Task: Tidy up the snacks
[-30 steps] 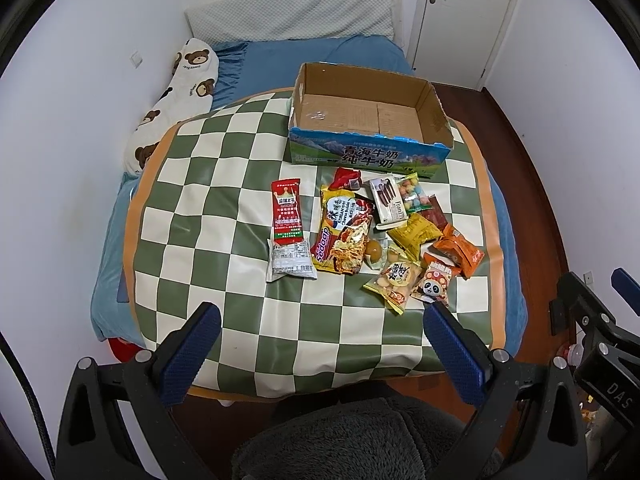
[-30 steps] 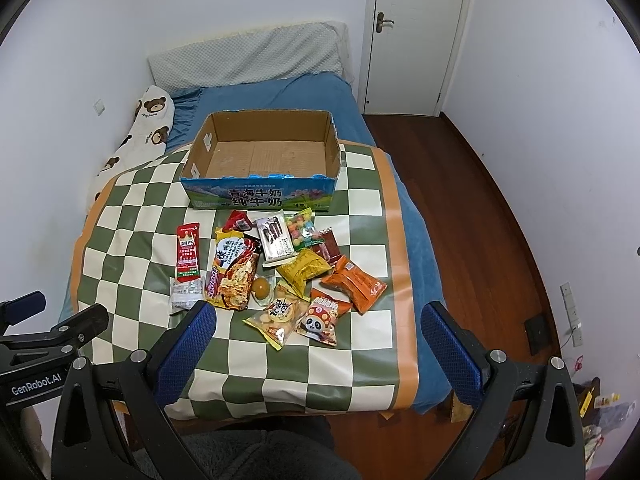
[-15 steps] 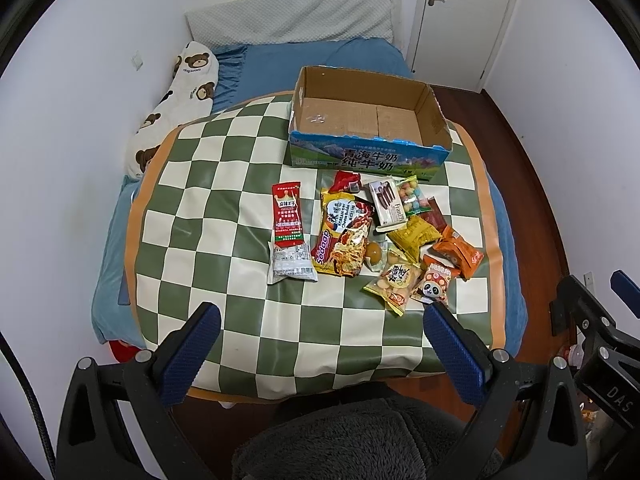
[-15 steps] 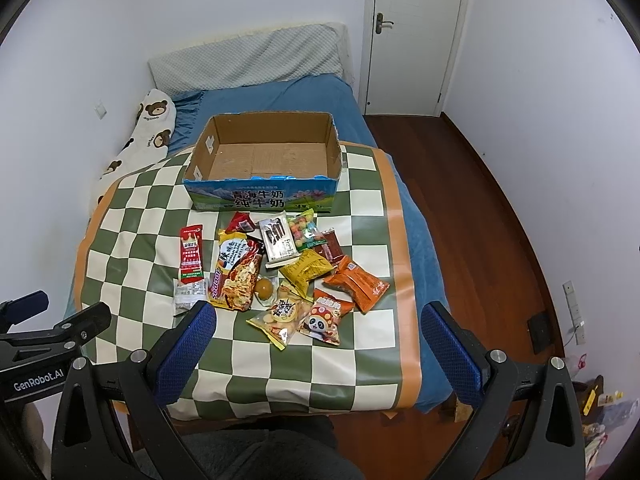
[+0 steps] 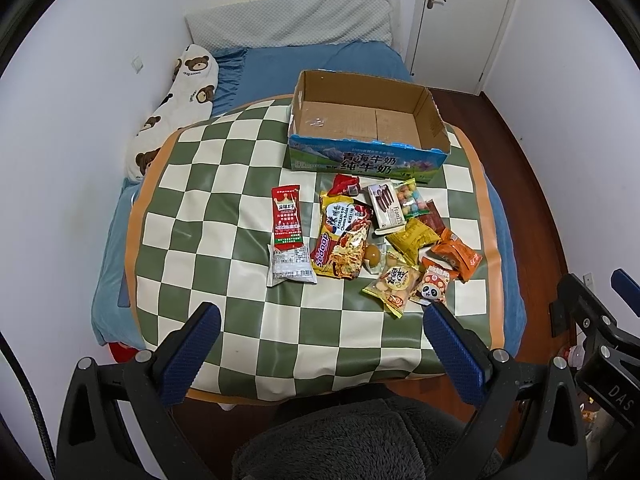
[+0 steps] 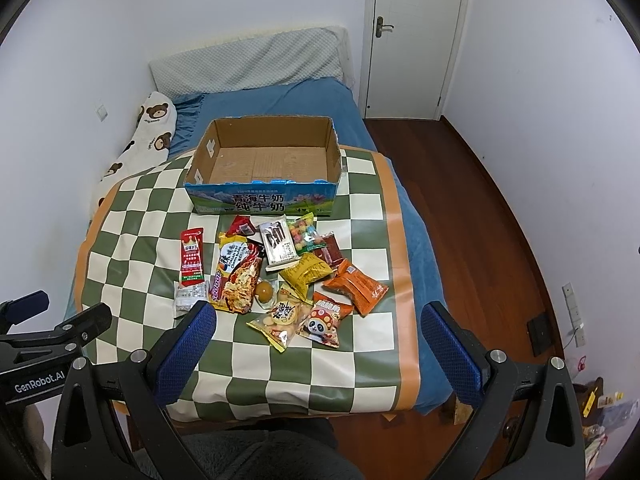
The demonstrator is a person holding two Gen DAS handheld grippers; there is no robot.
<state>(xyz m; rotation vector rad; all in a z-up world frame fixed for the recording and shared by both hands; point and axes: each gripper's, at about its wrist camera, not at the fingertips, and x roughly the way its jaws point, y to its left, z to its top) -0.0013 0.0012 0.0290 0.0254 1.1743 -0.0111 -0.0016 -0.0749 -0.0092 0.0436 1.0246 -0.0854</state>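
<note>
Both hand-held grippers, left (image 5: 320, 344) and right (image 6: 316, 340), wide, holding nothing, slightly nearer; mixed foil snack packets (image 5: 376, 236) untouched; open cardboard box (image 5: 366, 120) still unfilled.

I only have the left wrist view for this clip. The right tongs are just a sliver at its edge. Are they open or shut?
Observer: Open. The right wrist view shows the right tongs spread wide, with nothing between them.
Reviewer: Is any maker's name legible on the rig?
Observer: Yes. At the left edge of that view, the body of the left tongs carries a GenRobot.AI label.
</note>
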